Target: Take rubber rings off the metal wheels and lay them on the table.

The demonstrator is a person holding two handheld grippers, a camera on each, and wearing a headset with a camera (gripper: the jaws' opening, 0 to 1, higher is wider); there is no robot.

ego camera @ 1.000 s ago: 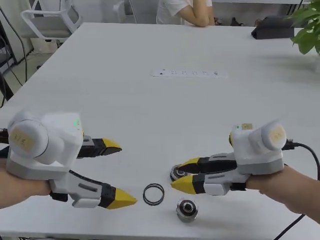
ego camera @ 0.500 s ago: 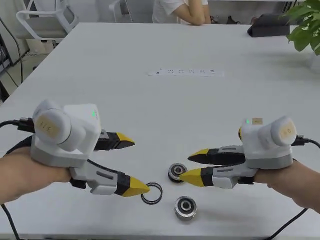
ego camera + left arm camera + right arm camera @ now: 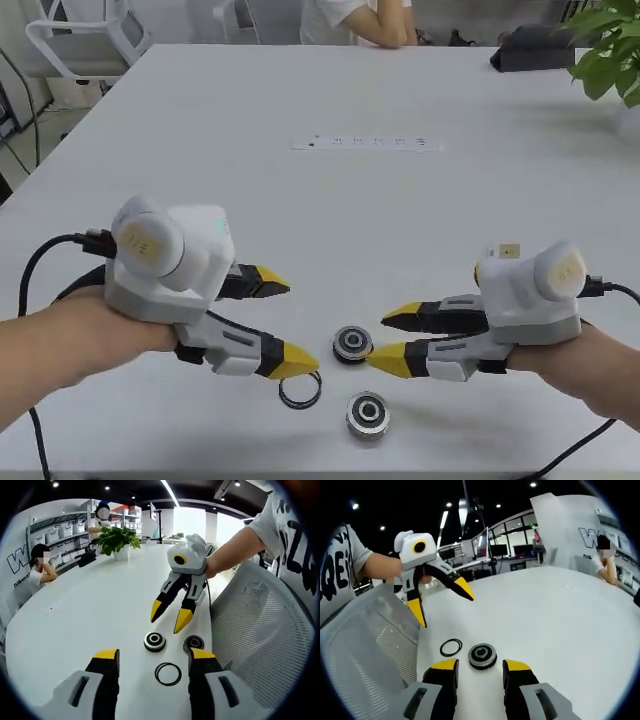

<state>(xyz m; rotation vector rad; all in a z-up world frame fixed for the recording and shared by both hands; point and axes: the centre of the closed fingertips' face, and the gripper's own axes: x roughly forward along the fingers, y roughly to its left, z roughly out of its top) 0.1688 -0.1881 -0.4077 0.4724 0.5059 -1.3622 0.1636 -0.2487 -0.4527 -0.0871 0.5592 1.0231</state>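
Note:
A dark-rimmed metal wheel (image 3: 352, 342) lies flat near the table's front edge, and a shinier second wheel (image 3: 367, 414) lies just in front of it. A loose black rubber ring (image 3: 300, 390) lies to the left of the second wheel. My left gripper (image 3: 287, 322) is open, its lower tip just above the ring. My right gripper (image 3: 383, 337) is open, its tips right beside the first wheel. In the left gripper view, the first wheel (image 3: 155, 641), the second wheel (image 3: 193, 642) and the ring (image 3: 168, 673) lie ahead of the jaws. The right gripper view has the wheel (image 3: 482, 655) close before its jaws and the ring (image 3: 451, 647) beyond.
A white socket strip (image 3: 365, 142) lies mid-table. At the far right stand a potted plant (image 3: 608, 50) and a black bag (image 3: 535, 50). A person (image 3: 350, 20) sits at the far end, with a white chair (image 3: 85, 40) at the far left.
My left gripper has moved right, toward the ring and the wheels. My right gripper has drawn back slightly from around the first wheel. The head view has shifted.

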